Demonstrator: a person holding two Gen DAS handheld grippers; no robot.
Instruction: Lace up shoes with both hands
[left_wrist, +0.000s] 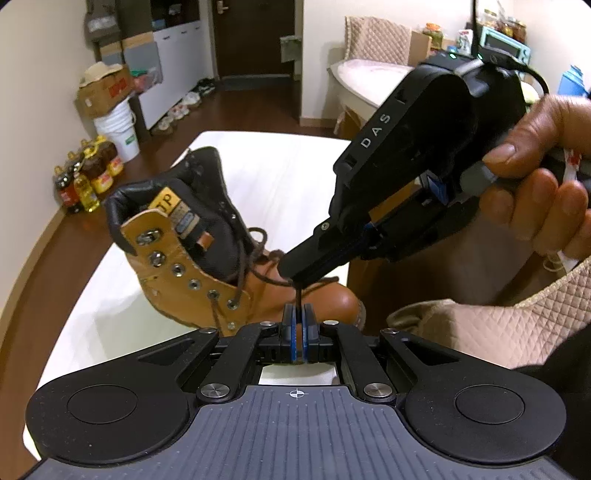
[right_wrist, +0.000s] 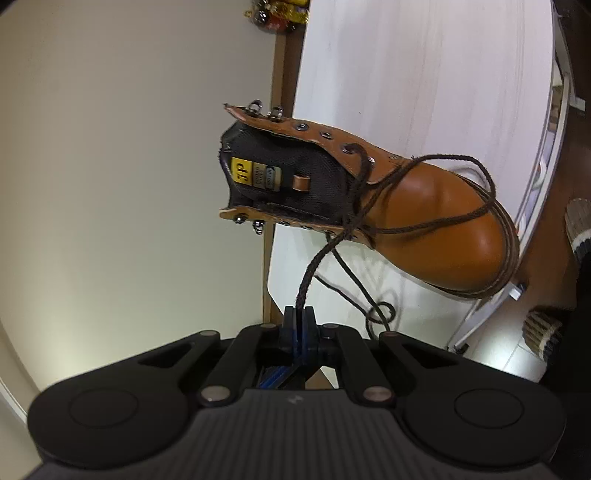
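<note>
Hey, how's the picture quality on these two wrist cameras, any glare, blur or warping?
Left wrist view: strong fisheye bending of the floor and walls, glare on the white table, boot sharp. Right wrist view: soft overall, bright sheen on the boot's toe, lace readable, room tilted sideways.
</note>
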